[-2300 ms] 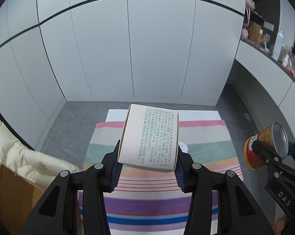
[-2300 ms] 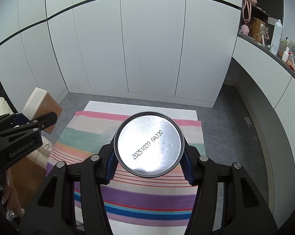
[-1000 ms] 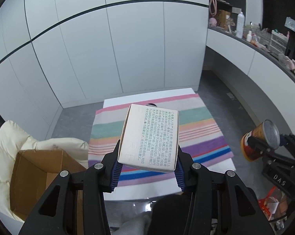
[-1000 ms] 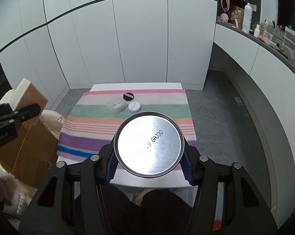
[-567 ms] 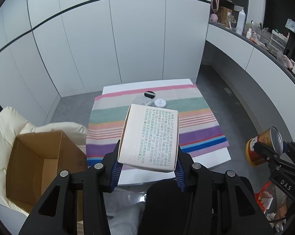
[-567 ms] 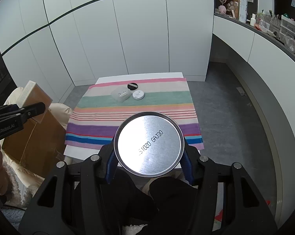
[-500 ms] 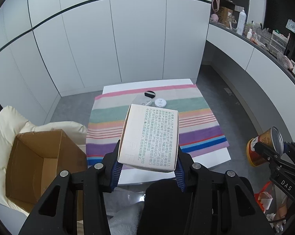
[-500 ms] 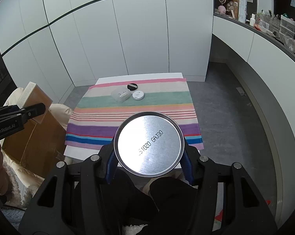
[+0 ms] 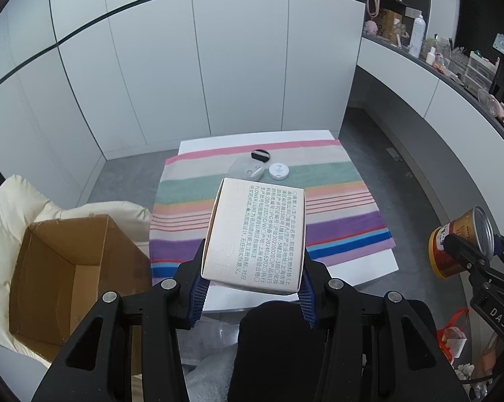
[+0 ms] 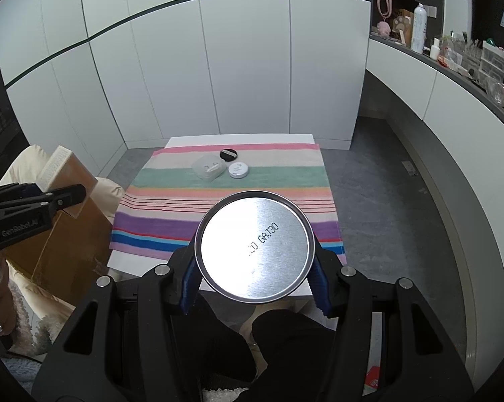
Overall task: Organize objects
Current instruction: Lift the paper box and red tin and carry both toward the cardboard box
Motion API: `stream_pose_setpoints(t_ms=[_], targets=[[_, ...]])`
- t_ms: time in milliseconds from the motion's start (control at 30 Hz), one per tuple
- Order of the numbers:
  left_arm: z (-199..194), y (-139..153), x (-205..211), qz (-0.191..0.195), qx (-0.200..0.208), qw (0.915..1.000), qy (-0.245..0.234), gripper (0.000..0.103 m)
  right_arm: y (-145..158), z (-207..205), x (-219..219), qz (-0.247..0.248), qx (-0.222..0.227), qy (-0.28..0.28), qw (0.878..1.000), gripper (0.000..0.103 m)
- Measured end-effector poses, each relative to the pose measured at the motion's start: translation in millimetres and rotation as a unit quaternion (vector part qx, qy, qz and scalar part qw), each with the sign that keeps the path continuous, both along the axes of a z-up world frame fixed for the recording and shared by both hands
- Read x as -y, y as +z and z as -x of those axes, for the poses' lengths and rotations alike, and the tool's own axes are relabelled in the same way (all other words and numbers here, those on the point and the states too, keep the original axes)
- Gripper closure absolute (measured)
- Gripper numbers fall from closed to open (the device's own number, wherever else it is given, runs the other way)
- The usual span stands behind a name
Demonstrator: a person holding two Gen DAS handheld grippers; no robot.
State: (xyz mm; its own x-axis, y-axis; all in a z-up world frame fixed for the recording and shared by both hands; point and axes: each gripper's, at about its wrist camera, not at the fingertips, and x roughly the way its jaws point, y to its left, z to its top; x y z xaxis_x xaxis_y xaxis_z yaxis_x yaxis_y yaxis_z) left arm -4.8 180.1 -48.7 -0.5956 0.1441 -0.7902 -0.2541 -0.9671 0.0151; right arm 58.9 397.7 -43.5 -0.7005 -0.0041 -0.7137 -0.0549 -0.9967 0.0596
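Note:
My left gripper (image 9: 252, 288) is shut on a white carton (image 9: 255, 234) with printed text, held in the air in front of the table. My right gripper (image 10: 253, 284) is shut on a tin can (image 10: 254, 246), its silver end facing the camera; the can's orange side shows in the left wrist view (image 9: 459, 246). On the striped cloth (image 10: 225, 207) lie a clear plastic box (image 10: 208, 166), a white round jar (image 10: 238, 170) and a black round puff (image 10: 228, 154). An open cardboard box (image 9: 64, 278) stands to the left, below the carton.
The cardboard box rests on a cream cushion (image 9: 14, 201). A dark-clothed knee (image 9: 278, 335) lies below the grippers. White cabinet doors (image 9: 218, 67) close the far side. A curved counter (image 10: 452, 77) with bottles runs along the right.
Both grippers have drawn back and up from the table since the earliest frames, so the whole cloth and the cardboard box came into view. Over the last half second little has moved.

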Motion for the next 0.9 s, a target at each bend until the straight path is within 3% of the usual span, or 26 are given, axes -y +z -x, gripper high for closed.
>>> stream_pose_setpoints(t_ms=[433,900], targets=[[-5.0,-5.7,52.9,-0.002,0.009,0.9986,0.051,0.056,-2.2,19.7,44.8,0.001,0.001,0.053,0.999,0.047],[-27.2,-3.1,161.6,-0.017,0.008,0.9867,0.161,0.056,-5.8,49.0,154.3,0.009,0.004,0.171,0.985,0.047]])
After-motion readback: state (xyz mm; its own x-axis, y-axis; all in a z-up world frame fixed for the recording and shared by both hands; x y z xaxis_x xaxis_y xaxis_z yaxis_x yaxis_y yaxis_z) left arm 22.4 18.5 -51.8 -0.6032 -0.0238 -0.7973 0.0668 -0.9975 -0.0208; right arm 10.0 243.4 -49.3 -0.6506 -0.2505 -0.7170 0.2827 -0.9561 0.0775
